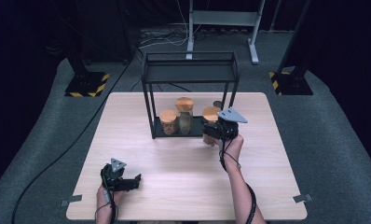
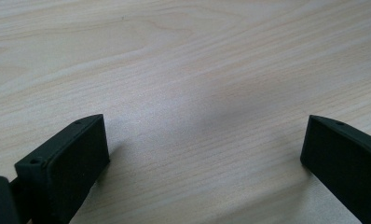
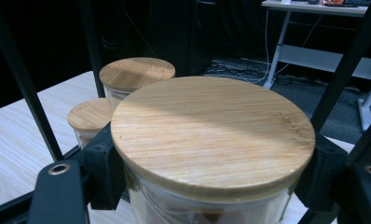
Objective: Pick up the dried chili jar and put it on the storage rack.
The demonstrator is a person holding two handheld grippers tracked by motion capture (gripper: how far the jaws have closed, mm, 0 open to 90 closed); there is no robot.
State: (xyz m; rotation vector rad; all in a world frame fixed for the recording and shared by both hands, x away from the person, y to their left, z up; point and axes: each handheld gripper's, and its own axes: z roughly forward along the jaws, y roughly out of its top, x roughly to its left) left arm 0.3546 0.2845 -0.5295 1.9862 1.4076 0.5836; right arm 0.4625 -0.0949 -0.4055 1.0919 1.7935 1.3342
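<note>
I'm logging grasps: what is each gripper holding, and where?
The right gripper clamps a glass jar just under its wooden lid. The left gripper, jaws open, holds nothing.

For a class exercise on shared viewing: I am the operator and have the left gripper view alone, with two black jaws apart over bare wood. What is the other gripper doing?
Observer: The right gripper is shut on a glass jar with a wooden lid.
Operator: Where is that jar?
Observer: At the right end of the black rack's bottom shelf.
Operator: Any other jars?
Observer: Two more, a tall jar and a short jar, stand on that shelf.
</note>
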